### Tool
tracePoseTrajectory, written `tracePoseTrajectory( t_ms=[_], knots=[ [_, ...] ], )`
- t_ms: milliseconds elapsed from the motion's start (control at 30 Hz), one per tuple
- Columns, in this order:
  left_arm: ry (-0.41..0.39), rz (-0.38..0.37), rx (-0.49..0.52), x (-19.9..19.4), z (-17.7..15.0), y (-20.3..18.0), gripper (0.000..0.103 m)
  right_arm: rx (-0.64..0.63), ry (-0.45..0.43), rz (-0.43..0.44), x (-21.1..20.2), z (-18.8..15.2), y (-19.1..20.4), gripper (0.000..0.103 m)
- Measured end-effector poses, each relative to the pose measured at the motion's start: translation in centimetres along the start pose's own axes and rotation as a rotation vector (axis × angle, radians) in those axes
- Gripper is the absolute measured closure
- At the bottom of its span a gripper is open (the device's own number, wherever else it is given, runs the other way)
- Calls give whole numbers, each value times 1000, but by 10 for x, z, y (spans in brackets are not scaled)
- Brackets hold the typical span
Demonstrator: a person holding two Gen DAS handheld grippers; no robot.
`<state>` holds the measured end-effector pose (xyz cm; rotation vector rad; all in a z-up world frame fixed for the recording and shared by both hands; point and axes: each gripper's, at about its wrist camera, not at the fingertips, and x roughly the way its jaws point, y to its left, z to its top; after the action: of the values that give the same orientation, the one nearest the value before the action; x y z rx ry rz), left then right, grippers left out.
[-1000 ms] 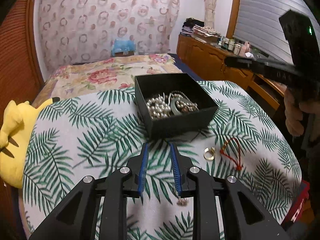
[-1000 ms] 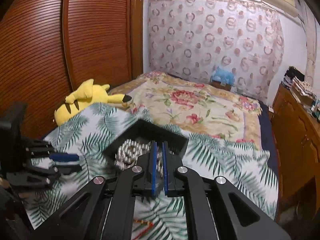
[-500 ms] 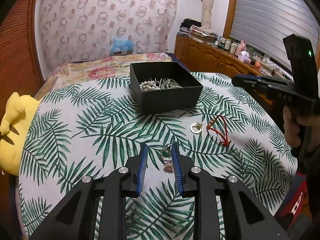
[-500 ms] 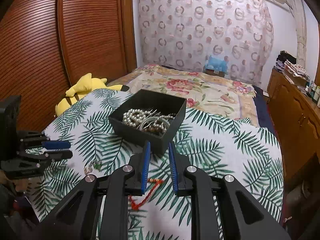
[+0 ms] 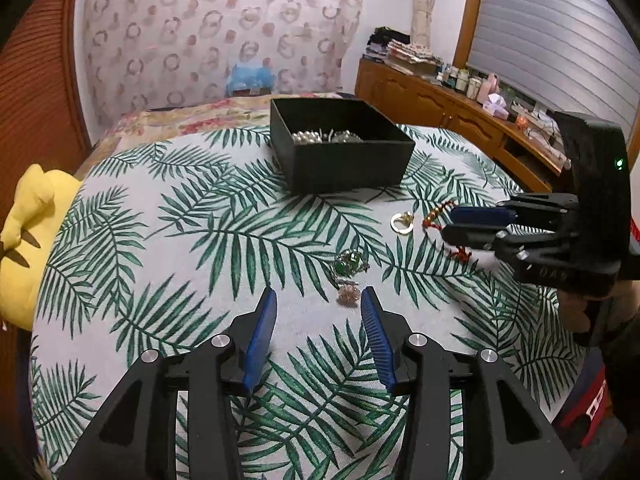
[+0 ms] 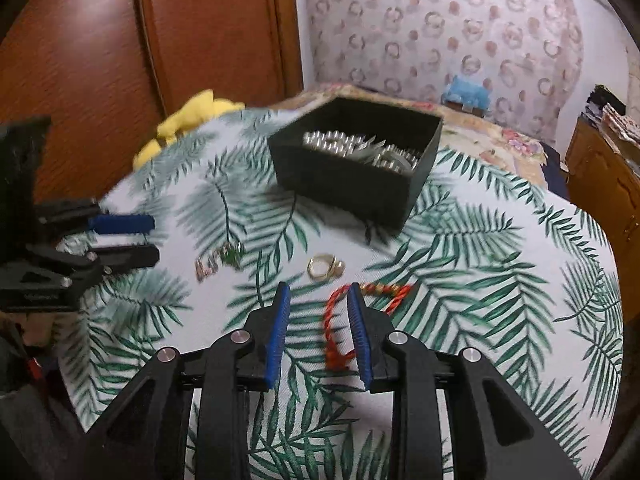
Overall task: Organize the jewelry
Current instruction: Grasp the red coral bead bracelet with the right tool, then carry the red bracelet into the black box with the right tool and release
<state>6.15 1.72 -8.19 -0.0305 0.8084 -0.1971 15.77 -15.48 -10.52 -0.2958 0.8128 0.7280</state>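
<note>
Round worktop (image 5: 168,240) with palm-leaf cloth. Black box (image 5: 344,160) near the far side, with pearls and other jewelry inside. Loose on the cloth: gold ring (image 5: 402,223), red cord bracelet (image 6: 340,320), green-stone piece (image 5: 350,262) with a small pinkish piece just beside it. Left tool (image 5: 318,300) partly open, jaws have just been opening, nothing between them, green-stone piece just ahead. Right tool (image 6: 318,294) narrowly open, jaws also just opening, over the red cord bracelet, pads not pressing it. Yellow plush (image 5: 24,232) at the left edge.
</note>
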Motion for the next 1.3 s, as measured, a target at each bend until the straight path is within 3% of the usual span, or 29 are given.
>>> tracePoseTrajectory(
  t_ms=[167, 200, 233, 500, 700, 867, 1300],
  knots=[
    [13, -8, 29, 5, 2, -8, 59, -33, 54, -48, 13, -6, 2, 75],
    [17, -11, 37, 7, 3, -10, 59, -35, 57, -48, 14, -7, 3, 92],
    [20, -12, 44, 9, 3, -12, 59, -38, 64, -50, 15, -8, 3, 98],
    [60, 10, 87, 30, 5, -26, 61, -33, 33, -66, 13, -12, 2, 99],
    [81, 44, 118, 39, 4, -29, 80, -28, 31, -67, 13, -13, 3, 99],
    [68, 33, 115, 37, 1, -25, 89, -25, 30, -65, 12, -13, 2, 99],
    [0, 22, 76, 19, 7, -19, 89, -18, -8, -61, 1, -4, -1, 99]
  ],
)
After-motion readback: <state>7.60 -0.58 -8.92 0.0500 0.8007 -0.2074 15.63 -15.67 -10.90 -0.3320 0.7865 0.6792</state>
